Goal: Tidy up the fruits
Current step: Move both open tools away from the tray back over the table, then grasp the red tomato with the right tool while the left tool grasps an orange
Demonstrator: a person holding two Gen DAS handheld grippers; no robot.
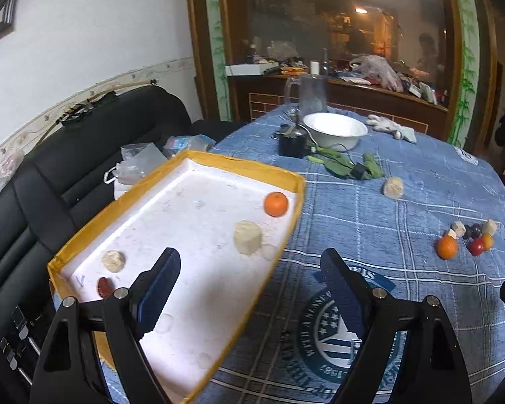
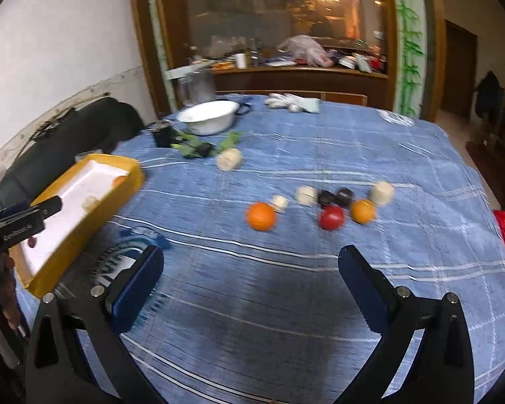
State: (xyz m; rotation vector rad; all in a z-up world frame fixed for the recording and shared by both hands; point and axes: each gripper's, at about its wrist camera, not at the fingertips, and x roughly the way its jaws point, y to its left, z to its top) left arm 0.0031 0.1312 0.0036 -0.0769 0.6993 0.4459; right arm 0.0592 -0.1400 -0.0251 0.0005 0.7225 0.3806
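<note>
Blue ribbed claw (image 2: 250,271) pads, round fruits (image 2: 331,217) beyond

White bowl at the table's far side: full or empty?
Empty as far as visible: the white bowl shows only bare inner wall; its bottom is hidden.

Woven cloth tablecloth (image 2: 286,269); glossy white bowl (image 1: 335,129); matt foam tray (image 1: 198,215).

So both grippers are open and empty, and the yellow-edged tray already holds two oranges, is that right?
Not quite. The tray holds only one orange, as the left wrist view shows; a second orange lies on the blue tablecloth. The left gripper and right gripper are indeed open and empty.
</note>
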